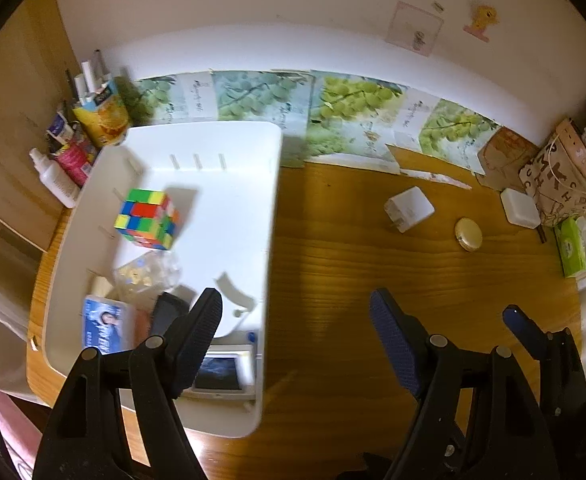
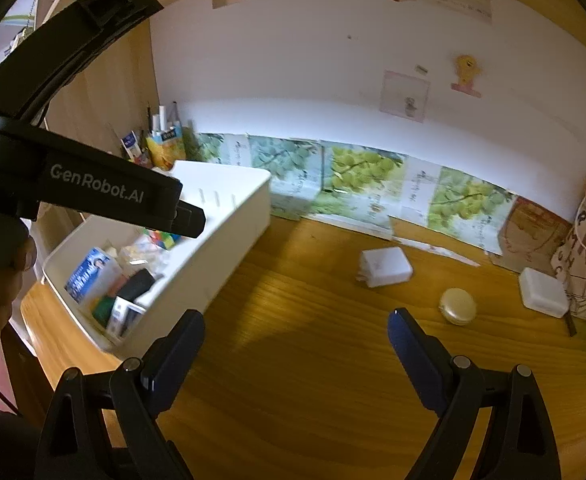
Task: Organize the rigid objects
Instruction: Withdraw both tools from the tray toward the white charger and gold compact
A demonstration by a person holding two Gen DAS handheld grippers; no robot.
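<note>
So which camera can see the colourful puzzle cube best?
The left wrist view. It looks down into the white bin, and the puzzle cube shows whole, with three coloured faces. In the right wrist view only a sliver of the cube peeks out, mostly hidden behind the left gripper's black body.

Wooden desk (image 2: 313, 360): bin (image 2: 221, 256), charger (image 2: 385, 266), compact (image 2: 458, 306).

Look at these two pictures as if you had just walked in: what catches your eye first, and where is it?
The bright multicoloured puzzle cube stands out, lying inside the white bin at the left of the wooden desk. Out on the bare wood to the right sit a white charger block and a small round gold case, apart from each other. Behind them, grape-print sheets line the foot of the wall.
</note>
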